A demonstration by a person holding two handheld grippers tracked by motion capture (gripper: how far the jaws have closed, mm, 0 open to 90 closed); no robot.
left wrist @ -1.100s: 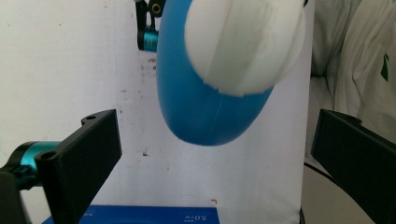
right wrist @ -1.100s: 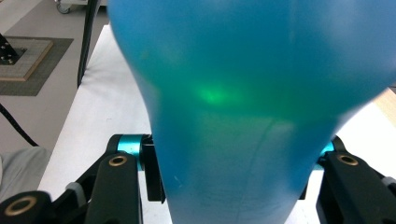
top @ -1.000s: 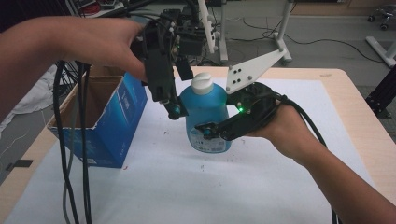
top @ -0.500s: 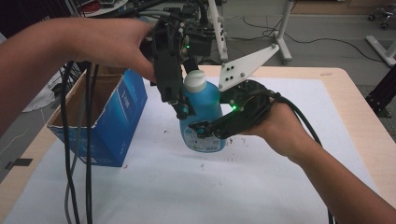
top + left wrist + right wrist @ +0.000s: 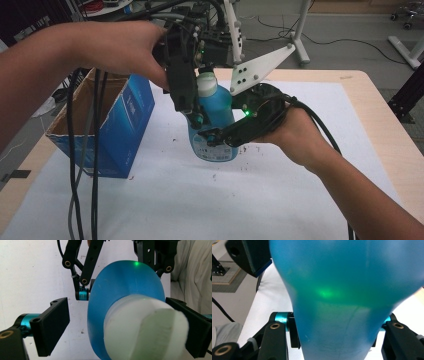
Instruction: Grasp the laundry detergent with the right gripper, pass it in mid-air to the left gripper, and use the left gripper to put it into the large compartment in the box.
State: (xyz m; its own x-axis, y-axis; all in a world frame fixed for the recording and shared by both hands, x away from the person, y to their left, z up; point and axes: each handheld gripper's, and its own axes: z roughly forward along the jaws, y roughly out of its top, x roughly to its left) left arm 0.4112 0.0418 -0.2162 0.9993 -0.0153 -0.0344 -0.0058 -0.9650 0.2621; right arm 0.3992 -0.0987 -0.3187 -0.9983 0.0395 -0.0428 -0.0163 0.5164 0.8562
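High view: a blue bottle (image 5: 214, 125) with a white cap (image 5: 207, 84) stands upright on the white sheet (image 5: 200, 200) covering the table (image 5: 390, 125), near its centre. An open blue cardboard box (image 5: 107, 125) sits to the bottle's left, apart from it.

Right gripper (image 5: 220, 137) comes in from the right, held low in the person's right hand (image 5: 295, 135). Its jaws are clamped on the bottle's lower body, one on each side. Right gripper view confirms this: the blue body (image 5: 342, 297) is pressed between the two black jaws at the bottom corners, a green light spot on the plastic.

Left gripper (image 5: 192, 107) hangs from above, in the left hand (image 5: 120, 47), pointing down along the bottle's neck. Left gripper view looks down on the cap (image 5: 145, 330) and blue shoulder (image 5: 120, 287). Jaws are spread; the right-hand jaw lies against or just beside the cap, the left-hand jaw stands clear with bare sheet between it and the bottle. Not gripping.

Black cables (image 5: 82, 165) trail down over the box's front.
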